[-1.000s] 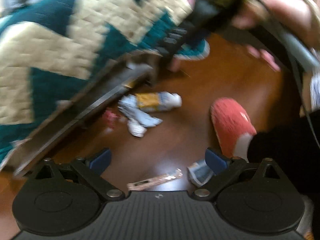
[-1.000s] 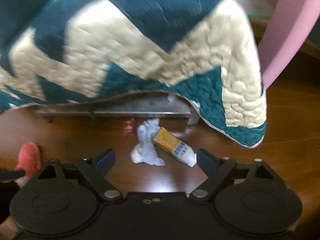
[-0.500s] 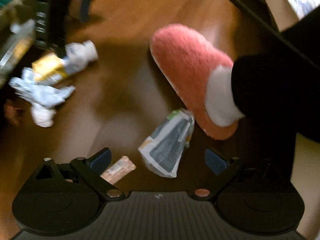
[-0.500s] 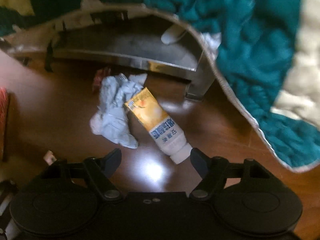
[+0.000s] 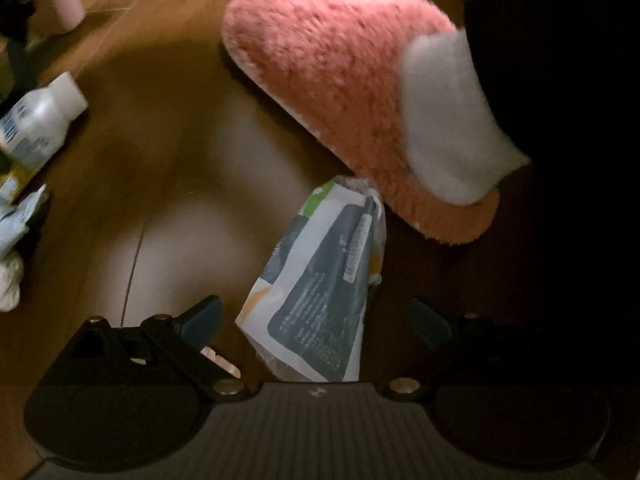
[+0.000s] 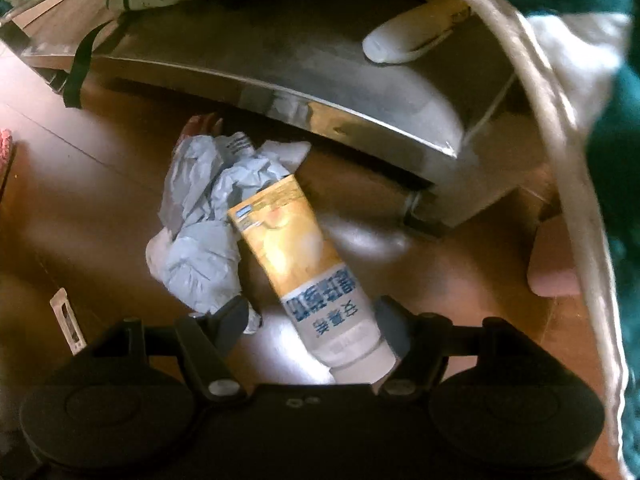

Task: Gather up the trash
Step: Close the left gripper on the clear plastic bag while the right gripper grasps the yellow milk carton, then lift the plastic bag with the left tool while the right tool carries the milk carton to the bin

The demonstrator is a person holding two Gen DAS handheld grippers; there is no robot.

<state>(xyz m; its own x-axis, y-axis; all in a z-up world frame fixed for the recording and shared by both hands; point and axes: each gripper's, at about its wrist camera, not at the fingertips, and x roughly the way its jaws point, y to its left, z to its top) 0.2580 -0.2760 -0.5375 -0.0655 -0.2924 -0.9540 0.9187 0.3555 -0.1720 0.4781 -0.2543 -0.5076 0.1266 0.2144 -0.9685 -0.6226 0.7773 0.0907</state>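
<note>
Both grippers dropped: one tube [image 6: 316, 280], one wrapper [image 5: 320, 300].

Dim, warm light for you; glare pools on the floor [image 6: 280, 340] beside the tube [image 6: 304, 264], edges dark, blurred, bowed.

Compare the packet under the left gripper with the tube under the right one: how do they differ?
The packet is a flat grey-and-white pouch with a green corner; the tube is round-bodied, yellow and white, with a cap. The packet's far end lies against a pink slipper; the tube lies beside crumpled paper. The tube's cap end sits between the closing right gripper's jaws, not yet pinched; the packet lies between the open left gripper's jaws. Both lie on the wooden floor.
</note>
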